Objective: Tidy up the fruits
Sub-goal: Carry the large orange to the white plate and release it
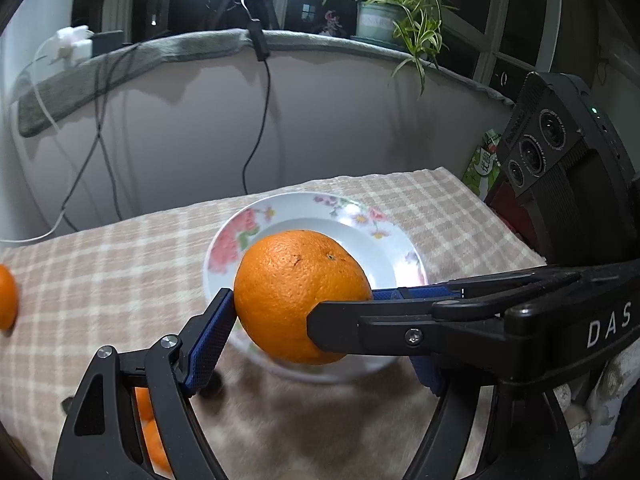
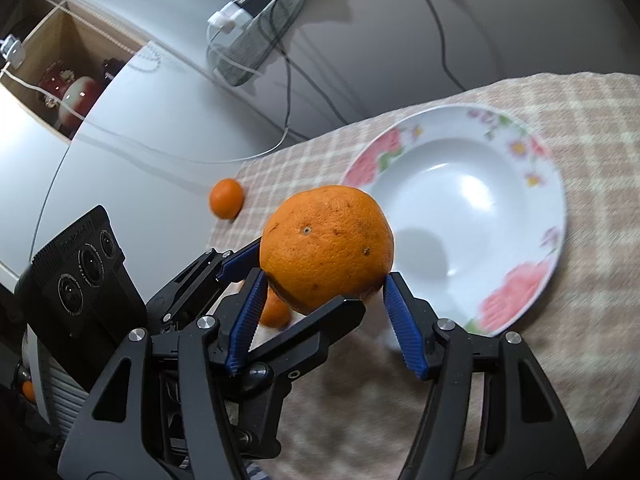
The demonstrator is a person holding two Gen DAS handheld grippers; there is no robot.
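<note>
Item: large orange, aloft above the flowered plate. My left gripper and right gripper both pinch it. Risk: uneven release, seemingly shallow grip; fruit drops, rolls off rim.

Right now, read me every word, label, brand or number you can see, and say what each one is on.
"DAS": white letters on the black body of the right gripper, cut off at the picture's edge.
Green carton beyond the table: printing too small to read.
Pale plant pot on the sill: faint lettering, blurred.
Camera block on the left gripper: embossed lettering, unreadable.
</note>
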